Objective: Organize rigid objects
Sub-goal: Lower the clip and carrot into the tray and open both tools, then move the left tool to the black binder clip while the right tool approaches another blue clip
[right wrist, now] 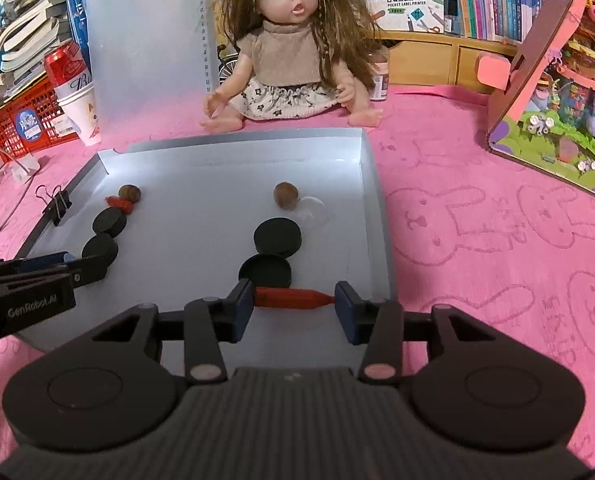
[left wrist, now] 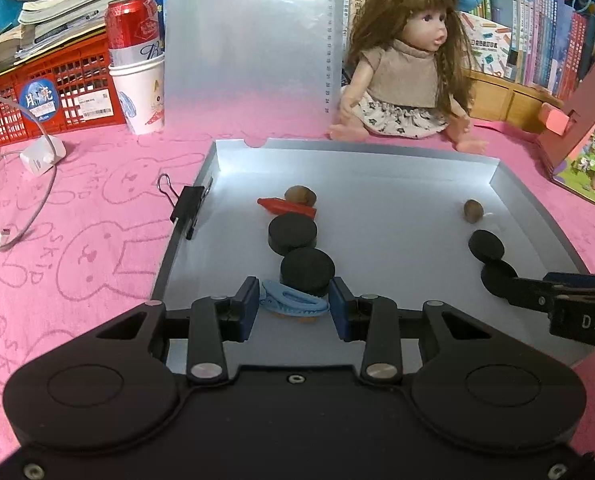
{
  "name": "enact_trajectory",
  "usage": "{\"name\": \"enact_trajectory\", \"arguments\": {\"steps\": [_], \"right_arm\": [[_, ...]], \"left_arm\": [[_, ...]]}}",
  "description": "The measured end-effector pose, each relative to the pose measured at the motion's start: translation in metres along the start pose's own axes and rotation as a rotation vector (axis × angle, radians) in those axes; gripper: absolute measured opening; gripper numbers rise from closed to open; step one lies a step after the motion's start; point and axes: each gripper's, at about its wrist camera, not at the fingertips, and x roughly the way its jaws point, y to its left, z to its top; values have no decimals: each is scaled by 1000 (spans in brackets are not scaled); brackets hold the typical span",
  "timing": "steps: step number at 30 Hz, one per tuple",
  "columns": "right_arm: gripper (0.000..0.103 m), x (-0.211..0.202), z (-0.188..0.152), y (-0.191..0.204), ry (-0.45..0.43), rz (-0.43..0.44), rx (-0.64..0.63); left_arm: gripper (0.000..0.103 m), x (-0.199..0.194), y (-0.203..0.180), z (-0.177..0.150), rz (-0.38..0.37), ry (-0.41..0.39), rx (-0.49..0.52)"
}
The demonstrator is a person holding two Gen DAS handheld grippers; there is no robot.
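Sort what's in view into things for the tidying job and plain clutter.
For the job: grey tray, black discs, nuts, red pegs, blue clip.
Clutter: doll, can, paper cup, red crate, charger, toy house, books.

The tray (right wrist: 371, 168) holds four black discs (right wrist: 277, 237), two walnuts (right wrist: 286, 194), two red clips (right wrist: 293, 297) (one blue clip (left wrist: 293, 300)).
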Motion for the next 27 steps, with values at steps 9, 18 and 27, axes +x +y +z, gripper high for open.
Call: {"name": "enact_trajectory", "arguments": {"steps": [9,18,27], "right_arm": [[67,-5,-2,-5,-19,38,18],[76,-17,-4,-2,-57,50,-13],[85,-41,-12,-3,-127,86,-44]], "left_arm": [[40,-7,-5,-2,-7,-13,22],[51,-21,-8,-3,-17,-39,38],[56,-48,-14,-11,-47,-79,72]]}}
